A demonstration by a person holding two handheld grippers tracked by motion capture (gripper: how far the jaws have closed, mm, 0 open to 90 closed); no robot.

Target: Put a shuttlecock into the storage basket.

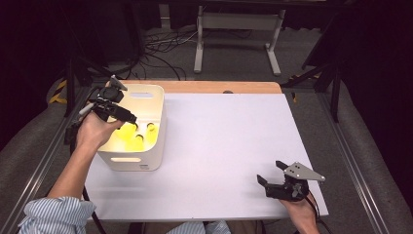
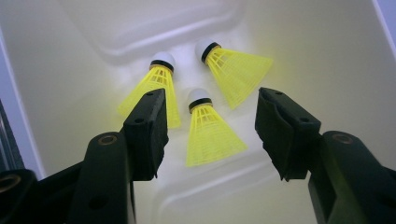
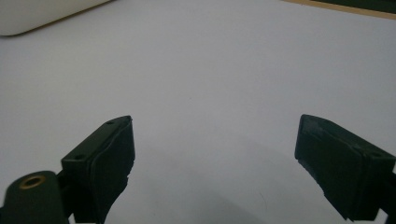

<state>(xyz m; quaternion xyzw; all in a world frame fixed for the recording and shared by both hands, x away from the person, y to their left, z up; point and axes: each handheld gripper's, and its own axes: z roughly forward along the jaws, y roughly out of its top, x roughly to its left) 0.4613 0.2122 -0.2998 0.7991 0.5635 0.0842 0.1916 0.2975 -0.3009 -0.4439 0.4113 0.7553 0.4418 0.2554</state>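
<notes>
Left claw (image 2: pixel 210 135) is hanging released inside the white bin (image 1: pixel 157 127) at the worktop's (image 1: pixel 229 146) left side, jaws straddling the nearest shuttlecock (image 2: pixel 209 130), which is lying on the bin floor with two other shuttlecocks (image 2: pixel 196 77) just beyond; nothing is gripped. Right claw (image 1: pixel 274 178) is idling released over bare worktop near the front right edge. Judged step: either picking or just dropped; a pick would call for lowering and clenching on the skirt.

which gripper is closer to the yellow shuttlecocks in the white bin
Left. The left gripper is inside the white bin, fingers spread right above the shuttlecocks. The right gripper rests far off at the table's near right corner.
</notes>
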